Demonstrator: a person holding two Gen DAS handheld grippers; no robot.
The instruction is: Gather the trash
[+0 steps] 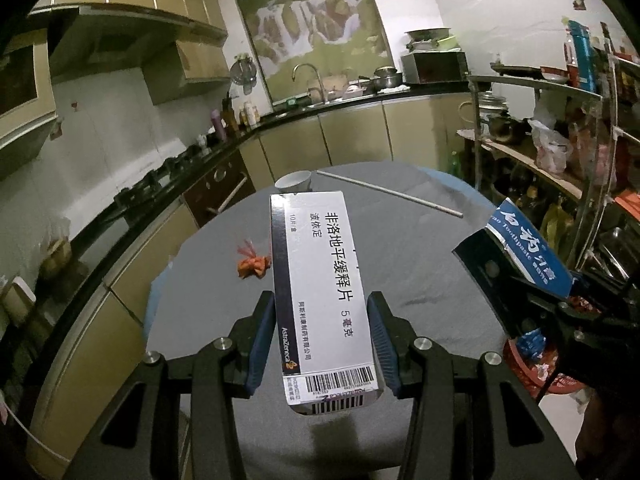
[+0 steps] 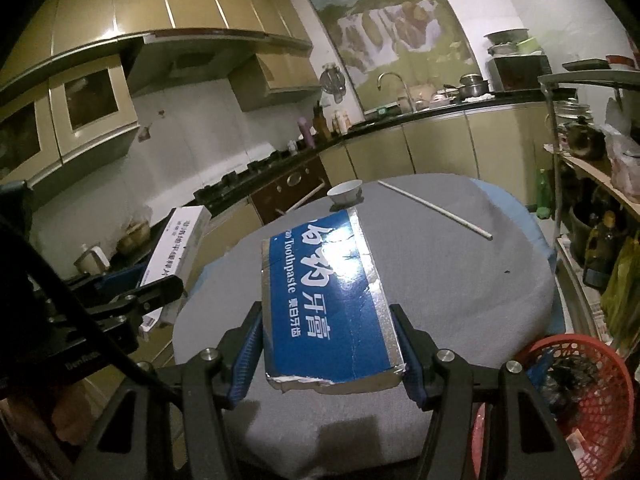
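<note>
Right now your left gripper (image 1: 322, 344) has its jaws clamped on the long sides of a white medicine box (image 1: 320, 292), held lengthwise above the grey table (image 1: 420, 264), barcode end nearest you. Your right gripper (image 2: 330, 344) has its jaws clamped on a blue toothpaste box (image 2: 324, 300) with silver edges and a torn near end, also held off the table. From the left wrist view, a crumpled orange wrapper (image 1: 253, 266) lies on the table just left of the medicine box. At the far edge stands a small white cup (image 1: 294, 181), and to its right a long thin stick (image 1: 390, 193) lies slanted across the cloth. A red mesh basket (image 2: 576, 392) with scraps inside sits low at the near right, beside the table
</note>
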